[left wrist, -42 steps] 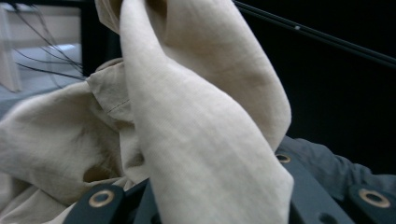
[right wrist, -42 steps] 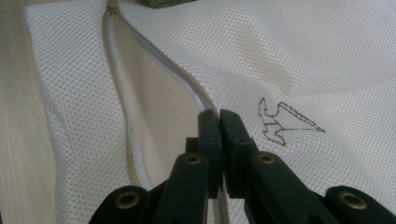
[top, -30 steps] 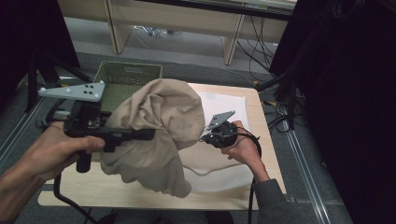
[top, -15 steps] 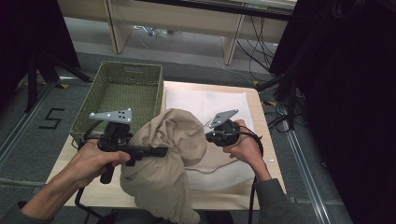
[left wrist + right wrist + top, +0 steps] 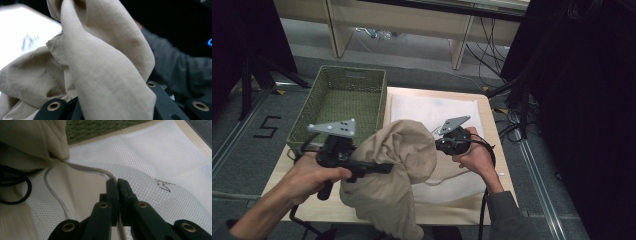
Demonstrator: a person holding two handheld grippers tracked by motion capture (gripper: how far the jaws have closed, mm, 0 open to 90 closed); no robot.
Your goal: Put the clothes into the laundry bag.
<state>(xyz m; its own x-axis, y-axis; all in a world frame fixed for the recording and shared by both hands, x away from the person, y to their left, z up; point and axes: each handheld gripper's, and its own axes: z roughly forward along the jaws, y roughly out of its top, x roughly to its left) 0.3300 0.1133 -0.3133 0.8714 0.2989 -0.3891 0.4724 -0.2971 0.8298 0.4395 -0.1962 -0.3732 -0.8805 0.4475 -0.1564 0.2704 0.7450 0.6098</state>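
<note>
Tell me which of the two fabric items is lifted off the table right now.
The beige cloth, bunched and hanging from the left tongs. The white mesh bag lies flat on the table, its opening edge pinched by the right tongs.

- High view: fixed overhead, faces forward and down on the light wooden table (image 5: pixel 282 172), far off.
- Left gripper view: close-up, lens against the crumpled beige cloth (image 5: pixel 107 75).
- Right gripper view: close, low over the white mesh bag (image 5: pixel 160 162); shares it with high view (image 5: pixel 432 107).
</note>
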